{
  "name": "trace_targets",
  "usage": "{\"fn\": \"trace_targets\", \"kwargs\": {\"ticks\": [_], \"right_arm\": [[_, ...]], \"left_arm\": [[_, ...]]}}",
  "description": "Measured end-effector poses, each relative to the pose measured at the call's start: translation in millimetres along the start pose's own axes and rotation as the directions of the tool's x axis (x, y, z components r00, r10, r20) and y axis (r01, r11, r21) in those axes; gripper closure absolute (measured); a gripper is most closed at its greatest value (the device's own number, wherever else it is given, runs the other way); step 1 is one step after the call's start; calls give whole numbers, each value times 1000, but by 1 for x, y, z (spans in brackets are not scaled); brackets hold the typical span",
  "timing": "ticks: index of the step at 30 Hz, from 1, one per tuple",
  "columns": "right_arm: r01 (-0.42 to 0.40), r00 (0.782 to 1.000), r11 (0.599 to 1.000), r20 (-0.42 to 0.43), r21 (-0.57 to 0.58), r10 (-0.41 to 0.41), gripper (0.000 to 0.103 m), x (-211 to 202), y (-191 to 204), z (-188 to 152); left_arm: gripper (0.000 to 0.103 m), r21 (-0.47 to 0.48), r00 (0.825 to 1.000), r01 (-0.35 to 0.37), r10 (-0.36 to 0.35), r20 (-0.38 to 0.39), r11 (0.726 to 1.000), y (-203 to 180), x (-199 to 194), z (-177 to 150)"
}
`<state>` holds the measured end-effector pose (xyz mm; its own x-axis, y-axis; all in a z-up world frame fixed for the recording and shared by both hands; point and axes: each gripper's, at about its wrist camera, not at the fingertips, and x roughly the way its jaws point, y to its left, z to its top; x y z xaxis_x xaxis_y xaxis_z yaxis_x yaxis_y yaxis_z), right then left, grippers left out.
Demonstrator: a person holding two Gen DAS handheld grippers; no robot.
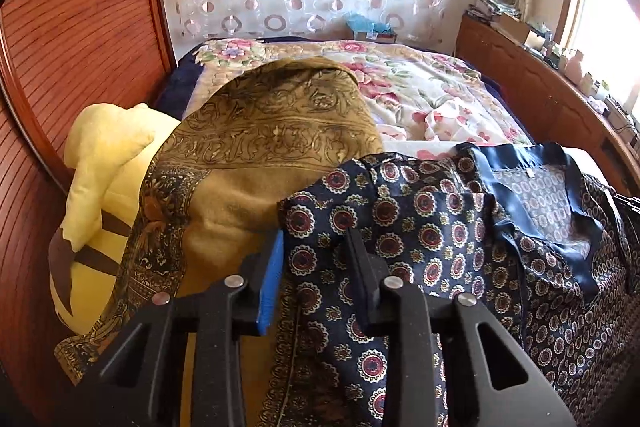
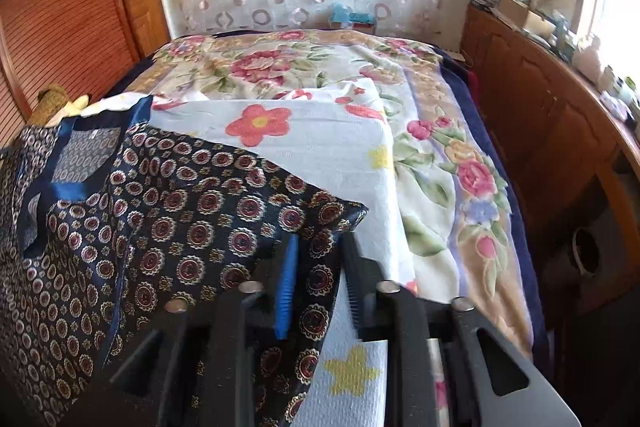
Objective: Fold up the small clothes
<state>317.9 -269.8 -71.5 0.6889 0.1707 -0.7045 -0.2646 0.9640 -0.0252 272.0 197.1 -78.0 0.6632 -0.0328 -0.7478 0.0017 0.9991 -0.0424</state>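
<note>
a big bed with a flowery pink and cream blanket (image 2: 440, 155) fills the room between a reddish wooden slatted wall (image 1: 80, 39) and a long brown wooden cabinet (image 2: 540, 99), and its far half lies bare. a dark blue silky shirt with round red and gold dots (image 2: 192, 211) lies spread on the near end, its left edge beside a mustard yellow patterned cloth (image 1: 256, 147) draped over a soft yellow plush toy (image 1: 104, 163). the left gripper (image 1: 316, 239) pinches the shirt's left edge, and the right gripper (image 2: 320, 247) pinches its right corner over a white towel with red and yellow flowers (image 2: 320, 143).
</note>
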Motion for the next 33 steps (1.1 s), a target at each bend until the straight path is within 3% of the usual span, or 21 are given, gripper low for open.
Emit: {"fn": "trace_targets", "kwargs": {"ticks": [1,2,4,11,14,19,28,33], "right_arm": [[-8,1000,1000,-5,-4,8,95,1,0,1],[-12,1000,1000,-12,-10,12,97,2,2,3],[1,1000,999,-12,-32,-1,100,1,7,5],[8,992,999,127,-44,-2,101,-41,27,2],[-12,984,998,177,-54,21,101,-68,35,-2],[-33,971,996,235,-78,51,101,-110,48,-18],[-79,944,992,313,-93,105,101,-181,56,-96],[-88,953,992,281,-87,109,101,-207,41,-158]], "left_arm": [[81,7,1000,-6,6,2,1000,-1,0,1],[93,15,1000,-8,8,2,1000,-3,-1,1],[99,33,1000,-5,4,15,999,-7,-6,0],[101,94,988,-40,25,151,995,-31,-59,-4],[101,104,983,27,-45,180,994,-40,-83,-9],[101,146,976,65,-93,197,987,-59,-108,-32],[102,107,952,100,-126,277,989,-61,-176,-101],[102,22,957,100,-102,271,995,-36,-198,-155]]}}
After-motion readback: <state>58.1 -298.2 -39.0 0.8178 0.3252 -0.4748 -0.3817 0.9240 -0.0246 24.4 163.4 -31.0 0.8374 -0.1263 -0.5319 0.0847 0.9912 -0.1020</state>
